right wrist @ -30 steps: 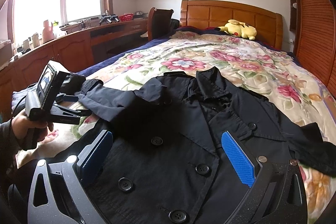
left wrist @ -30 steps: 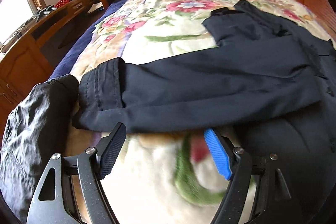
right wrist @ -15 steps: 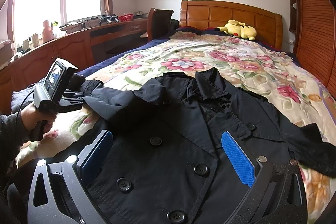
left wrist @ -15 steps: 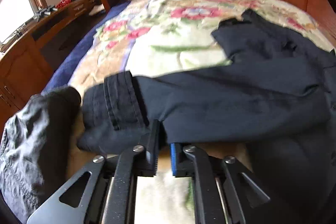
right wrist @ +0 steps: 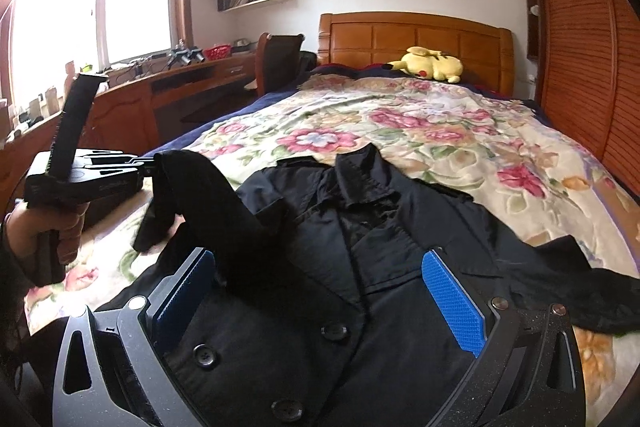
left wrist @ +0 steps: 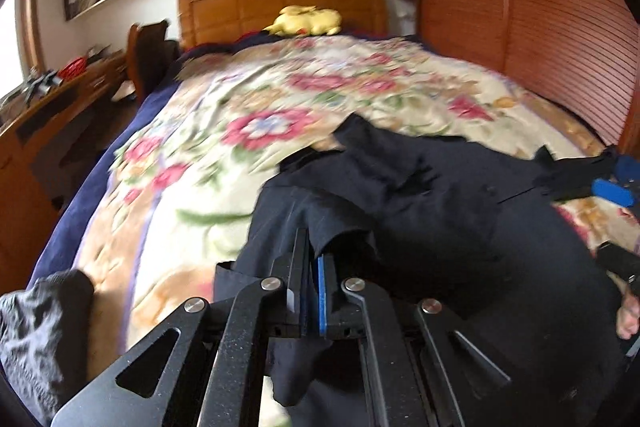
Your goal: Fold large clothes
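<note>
- currently the black coat (right wrist: pixel 360 267) lies front-up on the floral bedspread (right wrist: pixel 400 131), collar toward the headboard (right wrist: pixel 416 39) at 12 o'clock, buttons facing up.
- left gripper (left wrist: pixel 311 291): jaws pressed together on the coat's sleeve (left wrist: pixel 320 223); dark cloth is pinched between the black and blue pads and hangs below them.
- in the right wrist view the left gripper (right wrist: pixel 150 163) sits at 9 o'clock, held in a hand (right wrist: pixel 44 227); the sleeve (right wrist: pixel 200 195) is lifted off the bed and arcs from the gripper tip down to the coat's shoulder, cuff end dangling.
- right gripper (right wrist: pixel 320 295): jaws spread wide, nothing between them, hovering over the coat's buttoned front.
- other sleeve (right wrist: pixel 592 287) lies flat on the bedspread at 3 o'clock.
- yellow plush toy (right wrist: pixel 430 63) rests against the headboard at 12 o'clock.
- grey garment (left wrist: pixel 36 339) bunched at 8 o'clock in the left wrist view, apart from the coat.
</note>
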